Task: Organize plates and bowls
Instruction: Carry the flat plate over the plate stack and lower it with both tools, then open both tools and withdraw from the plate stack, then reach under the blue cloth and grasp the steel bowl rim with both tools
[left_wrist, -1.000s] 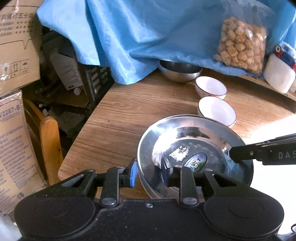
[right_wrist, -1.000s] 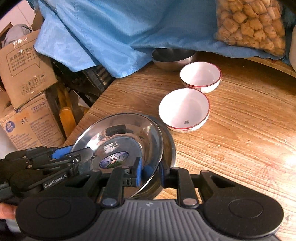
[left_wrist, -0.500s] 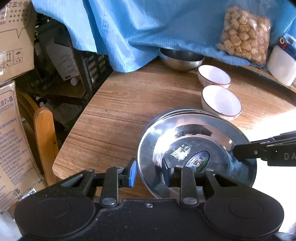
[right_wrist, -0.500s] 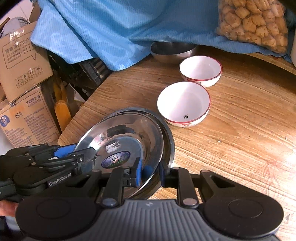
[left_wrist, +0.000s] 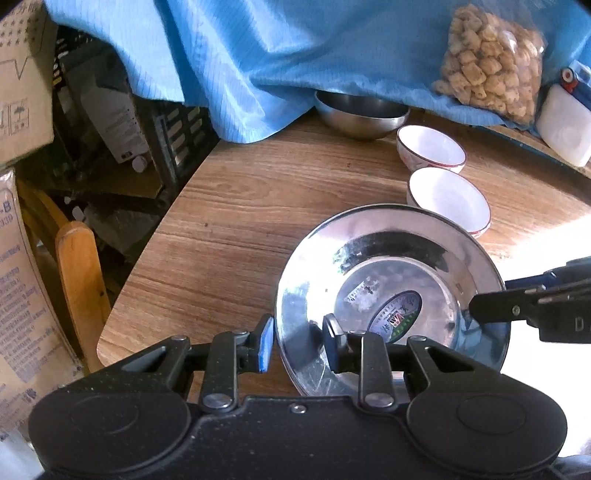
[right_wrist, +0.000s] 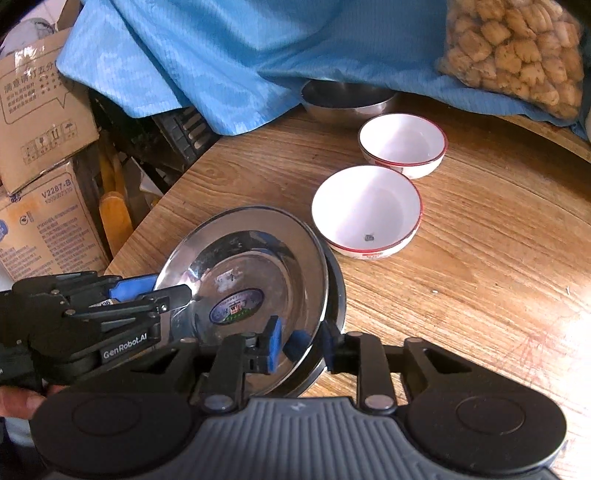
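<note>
Through the left wrist camera, the left gripper (left_wrist: 298, 341) is straddling the near-left rim of the steel plate (left_wrist: 391, 266), one blue pad outside the rim and the other finger inside the dish. A sliver of gap is showing beside the outer pad, so I cannot tell whether its jaws are actually pinching the rim. The plate is lying on the wooden table (left_wrist: 236, 229), close to the table's near-left corner, with an oval sticker in its middle. The right gripper (left_wrist: 476, 308) is reaching in from the right over the plate's far rim. Just beyond the plate the two white bowls (left_wrist: 448, 197) with red rims are sitting side by side, the nearer one almost touching the plate. A steel bowl (left_wrist: 364, 116) is tucked under the edge of a blue cloth (left_wrist: 295, 55), and a bag of snacks (left_wrist: 487, 62) is lying on that cloth.

Through the right wrist camera, the right gripper (right_wrist: 301, 347) is sitting astride the plate's near-right rim, jaws opening, with gaps showing on both sides of the rim. A second, darker rim (right_wrist: 338, 288) is peeking out beneath the steel plate (right_wrist: 258, 254), so it is resting on another one. The left gripper (right_wrist: 166, 290) is at the plate's left edge
</note>
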